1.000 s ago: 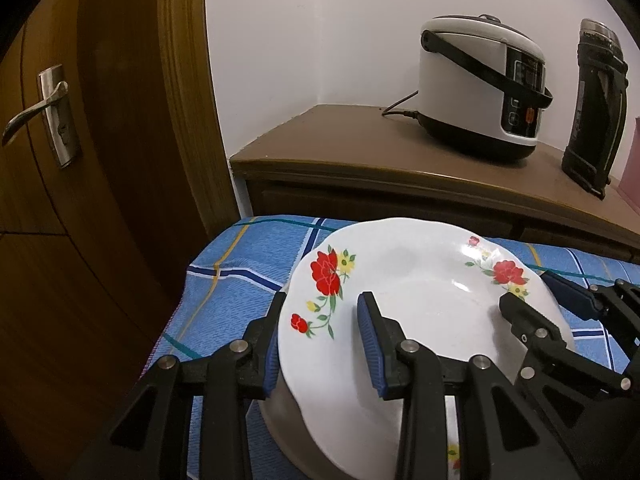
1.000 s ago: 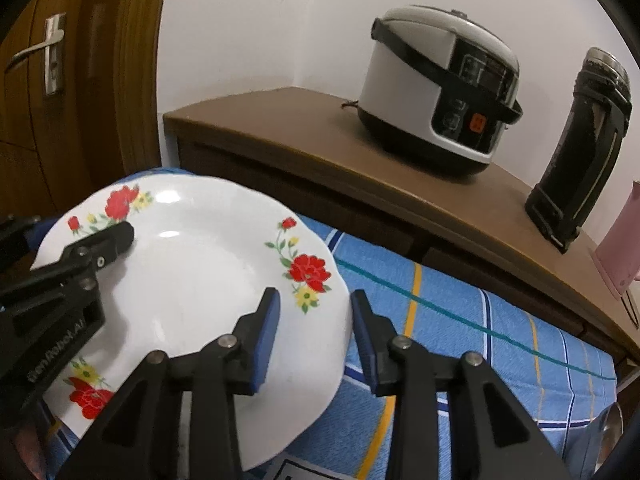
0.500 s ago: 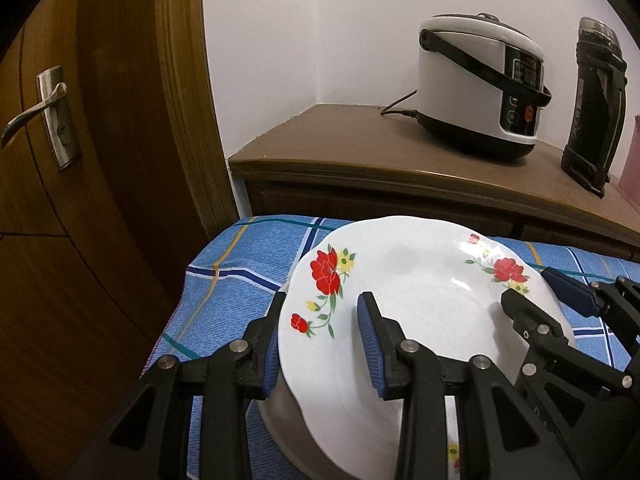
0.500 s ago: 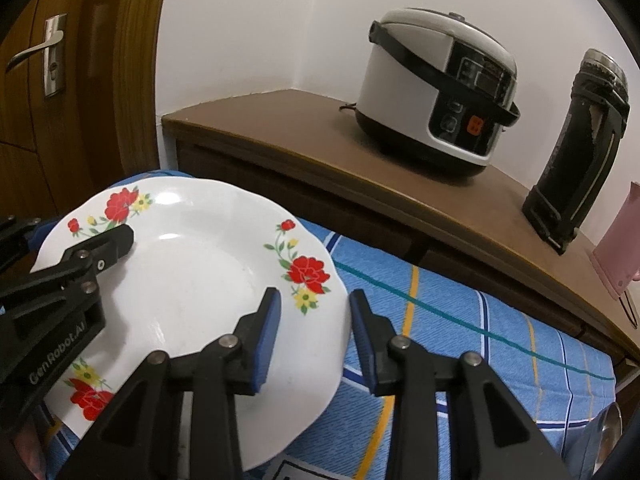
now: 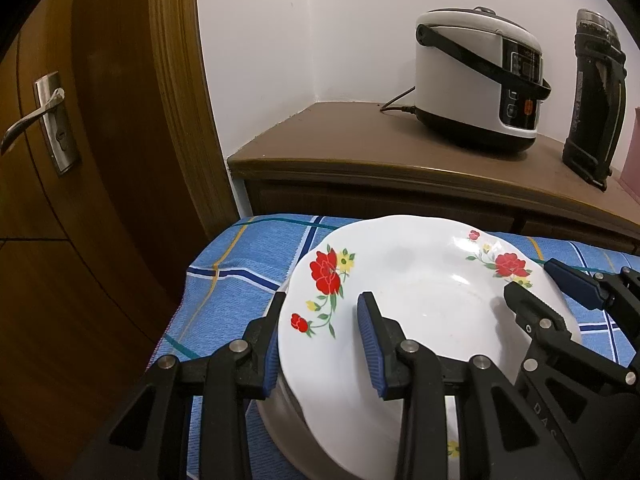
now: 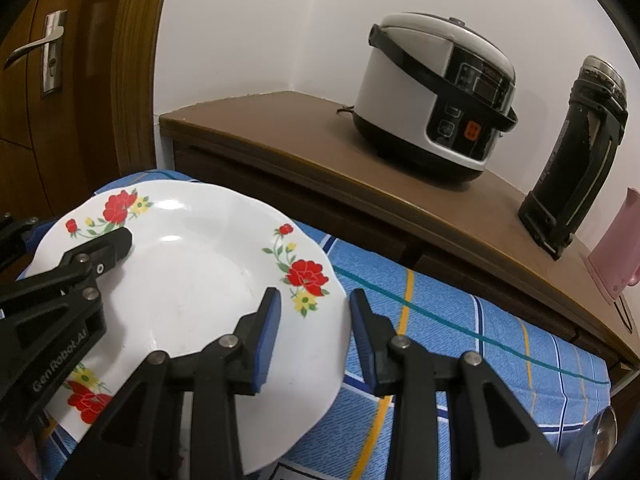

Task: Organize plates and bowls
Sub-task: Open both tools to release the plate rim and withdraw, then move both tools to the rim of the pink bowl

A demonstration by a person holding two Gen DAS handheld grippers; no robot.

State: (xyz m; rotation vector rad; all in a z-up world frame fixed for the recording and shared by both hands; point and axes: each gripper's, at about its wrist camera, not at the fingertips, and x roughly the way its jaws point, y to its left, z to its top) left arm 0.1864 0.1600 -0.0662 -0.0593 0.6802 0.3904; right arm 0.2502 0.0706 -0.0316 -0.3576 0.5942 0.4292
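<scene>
Your left tongs (image 5: pixel 320 340) straddle the left rim of the flowered plate (image 5: pixel 420 312), one pad under the scalloped edge and the other over the white well. The pads stand apart with rim between them, yet the pictures do not show whether they bite or merely bracket it; I cannot tell. The same goes for your right tongs (image 6: pixel 314 330) on the opposite rim: one pad lies over the plate beside the red flower, the other outside the edge above the blue checked cloth (image 6: pixel 460 320). A gap shows on both sides there, so a loose bracket looks more likely than a firm pinch.

The plate sits tilted, its far edge raised toward the wooden sideboard (image 5: pixel 400 160), near the cloth's back-left corner. In the left view a second white rim (image 5: pixel 280 412) peeks out beneath it, so it probably rests on or hangs just above another dish; which one is not clear.

What matters next: the plate lies between your two tongs, each reaching in from its own side, so the line between the grips crosses the plate's width. Neither hand is nearer. Move both together and level, or the plate will pivot about that line and slide forward.
</scene>
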